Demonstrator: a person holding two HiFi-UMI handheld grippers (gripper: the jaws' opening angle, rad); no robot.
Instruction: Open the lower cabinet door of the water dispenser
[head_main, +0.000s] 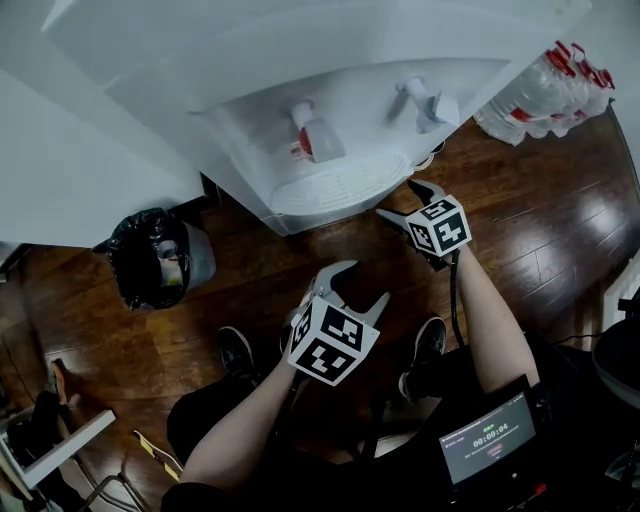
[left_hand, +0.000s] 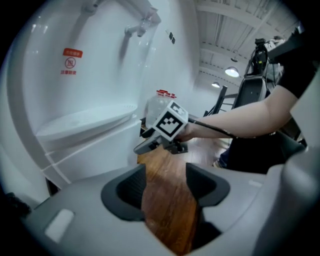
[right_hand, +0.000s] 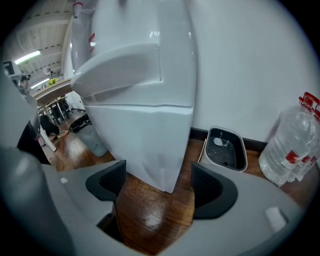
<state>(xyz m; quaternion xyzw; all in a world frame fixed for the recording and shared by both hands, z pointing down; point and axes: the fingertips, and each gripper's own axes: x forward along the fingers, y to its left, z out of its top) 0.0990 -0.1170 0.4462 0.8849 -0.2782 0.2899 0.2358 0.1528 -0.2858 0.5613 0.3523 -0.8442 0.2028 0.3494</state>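
Observation:
The white water dispenser (head_main: 300, 90) stands ahead, with a red-marked tap (head_main: 314, 136), a second tap (head_main: 428, 104) and a drip shelf (head_main: 338, 186). Its lower cabinet (right_hand: 150, 145) fills the right gripper view, with one bottom corner on the wood floor between the jaws and well beyond them. No door handle shows. My right gripper (head_main: 400, 200) hangs open just in front of the dispenser's right lower front and holds nothing. My left gripper (head_main: 362, 285) is open lower down and nearer to me, over bare floor. In the left gripper view the right gripper (left_hand: 150, 145) shows ahead, beside the cabinet.
A bin lined with a black bag (head_main: 155, 255) stands left of the dispenser. Large water bottles (head_main: 545, 90) stand at the right by the wall, and a grey tray (right_hand: 226, 147) lies on the floor beside them. The person's shoes (head_main: 237, 350) are below the grippers.

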